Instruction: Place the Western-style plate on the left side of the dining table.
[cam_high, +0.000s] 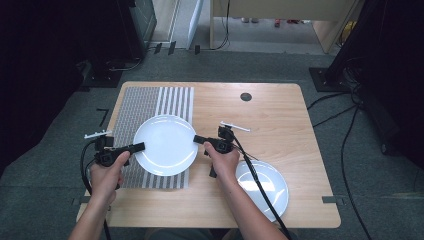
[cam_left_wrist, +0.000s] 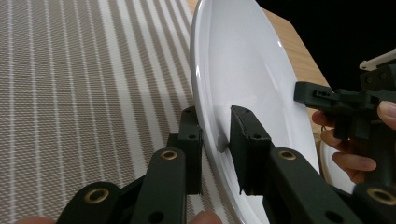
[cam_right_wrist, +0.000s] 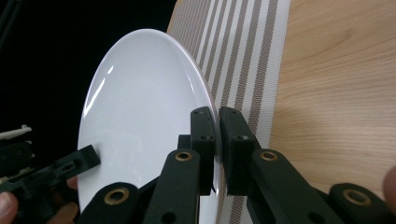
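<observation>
Right hand-held gripper (cam_right_wrist: 217, 154) is clamped on big plate's (cam_high: 165, 144) right rim. Left hand-held gripper (cam_left_wrist: 217, 154) is apart round left rim. Next, prob.: squeeze left, then lift w/ both.

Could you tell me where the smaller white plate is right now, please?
In the high view the smaller white plate lies flat on the bare wooden table near its front right corner, just right of the person's right forearm and apart from the striped placemat.
</observation>
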